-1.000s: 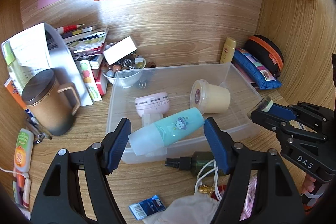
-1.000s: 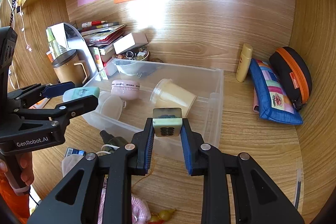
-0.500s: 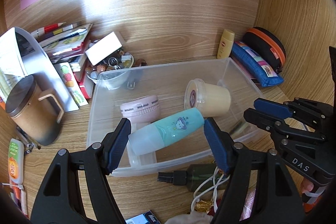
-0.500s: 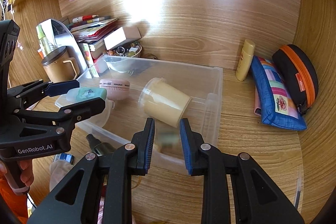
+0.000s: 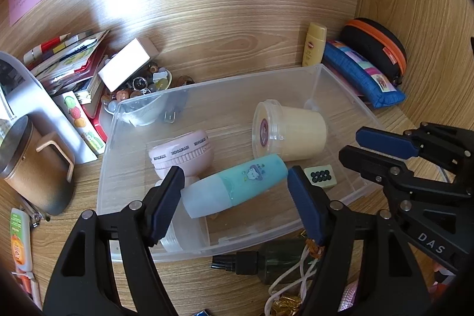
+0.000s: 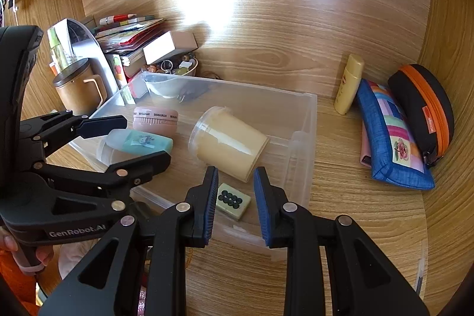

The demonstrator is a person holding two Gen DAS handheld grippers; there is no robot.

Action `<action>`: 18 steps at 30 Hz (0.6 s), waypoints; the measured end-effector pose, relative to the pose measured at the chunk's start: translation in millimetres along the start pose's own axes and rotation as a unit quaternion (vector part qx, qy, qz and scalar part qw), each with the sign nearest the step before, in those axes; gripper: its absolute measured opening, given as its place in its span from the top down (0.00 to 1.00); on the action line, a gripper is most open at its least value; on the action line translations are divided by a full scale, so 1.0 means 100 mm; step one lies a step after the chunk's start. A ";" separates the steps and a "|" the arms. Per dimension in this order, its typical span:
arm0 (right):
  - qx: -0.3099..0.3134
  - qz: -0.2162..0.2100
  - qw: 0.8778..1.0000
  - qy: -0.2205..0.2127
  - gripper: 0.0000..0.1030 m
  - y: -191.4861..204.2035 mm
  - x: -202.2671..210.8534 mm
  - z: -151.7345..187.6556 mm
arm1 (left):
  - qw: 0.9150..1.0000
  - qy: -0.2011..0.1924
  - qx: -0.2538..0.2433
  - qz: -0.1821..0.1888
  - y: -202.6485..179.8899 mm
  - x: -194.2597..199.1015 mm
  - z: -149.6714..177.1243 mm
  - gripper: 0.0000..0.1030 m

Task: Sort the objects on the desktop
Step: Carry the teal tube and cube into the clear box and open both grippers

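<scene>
My left gripper (image 5: 234, 191) is clamped on a teal bottle with a frosted cap (image 5: 234, 188), which lies slantwise between the blue pads in the lower middle of the left wrist frame, held over the clear plastic bin (image 5: 334, 85). From the right wrist view the same bottle (image 6: 139, 139) sits at left centre, pinched between the left gripper's (image 6: 130, 138) fingers.

My right gripper (image 6: 235, 203) stands open with nothing between its pads; in the lower middle of the right wrist frame a pale green mahjong tile (image 6: 232, 201) with dark dots lies face up on the bin (image 6: 299, 120) floor, showing in the gap between the pads, apart from both. In the left wrist view that tile (image 5: 321, 175) rests near the bin's right front corner, and the right gripper (image 5: 355, 144) comes in from the right edge.

Inside the bin, a cream lidded cup (image 6: 228, 144) lies on its side in the centre, and a pink round gadget (image 5: 182, 156) sits left of it. A yellow tube (image 6: 349, 83) stands against the back wall at right, beside a blue patchwork pouch (image 6: 391, 138) and a black case with orange zip (image 6: 423, 108).
</scene>
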State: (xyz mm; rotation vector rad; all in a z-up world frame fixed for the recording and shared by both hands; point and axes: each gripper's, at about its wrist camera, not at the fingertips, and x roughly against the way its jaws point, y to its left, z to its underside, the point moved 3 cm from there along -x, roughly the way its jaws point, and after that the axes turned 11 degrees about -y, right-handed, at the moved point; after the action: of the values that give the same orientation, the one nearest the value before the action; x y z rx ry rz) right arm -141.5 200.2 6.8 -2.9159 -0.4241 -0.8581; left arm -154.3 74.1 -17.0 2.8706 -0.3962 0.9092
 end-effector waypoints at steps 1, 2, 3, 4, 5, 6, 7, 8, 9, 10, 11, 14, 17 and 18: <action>0.001 0.001 1.000 0.001 0.78 0.00 0.00 0.00 | 1.000 0.000 -0.002 -0.001 0.00 0.00 0.00 0.31; 0.001 0.000 1.000 0.002 0.78 0.00 0.00 0.01 | 1.000 0.000 -0.004 -0.002 -0.01 0.00 0.00 0.31; 0.001 -0.001 1.000 0.003 0.78 0.00 -0.01 0.01 | 1.000 0.001 -0.005 -0.003 -0.01 -0.01 0.00 0.30; 0.001 0.000 1.000 0.004 0.78 0.00 -0.01 0.01 | 1.000 0.001 -0.006 -0.003 -0.01 -0.01 0.00 0.30; 0.001 0.000 1.000 0.004 0.78 -0.01 -0.01 0.01 | 1.000 0.001 -0.007 -0.004 -0.01 -0.01 0.00 0.30; 0.000 0.001 1.000 0.005 0.78 -0.01 -0.01 0.01 | 1.000 0.001 -0.010 -0.006 -0.01 -0.01 0.01 0.30; -0.001 0.000 1.000 0.005 0.78 -0.01 -0.01 0.01 | 1.000 0.001 -0.012 -0.008 -0.02 -0.01 0.01 0.30; -0.002 0.000 1.000 0.006 0.78 -0.01 0.00 0.01 | 1.000 0.002 -0.012 -0.009 -0.02 -0.01 0.01 0.30; -0.001 0.000 1.000 0.005 0.78 -0.01 0.00 0.01 | 1.000 0.002 -0.012 -0.008 -0.02 -0.01 0.00 0.30; -0.001 0.001 1.000 0.004 0.77 -0.01 0.01 0.01 | 1.000 0.003 -0.011 -0.008 -0.02 -0.01 0.00 0.30; 0.000 0.002 1.000 0.004 0.76 -0.01 0.02 0.01 | 1.000 0.003 -0.011 -0.008 -0.02 -0.01 0.00 0.30; 0.002 0.010 1.000 -0.002 0.63 0.00 0.06 0.00 | 1.000 0.003 -0.010 -0.008 -0.02 0.01 0.00 0.29; 0.003 0.010 1.000 -0.009 0.60 0.00 0.12 -0.02 | 1.000 0.000 -0.008 -0.008 -0.01 0.04 0.00 0.27; 0.004 0.012 1.000 -0.011 0.60 0.00 0.14 -0.03 | 1.000 -0.002 -0.007 -0.010 0.00 0.06 0.00 0.27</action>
State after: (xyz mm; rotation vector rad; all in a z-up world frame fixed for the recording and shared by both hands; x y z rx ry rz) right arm -131.9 202.8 16.7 -2.9198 -0.3917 -0.8208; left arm -150.0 73.4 -13.5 2.8580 -0.3725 0.8937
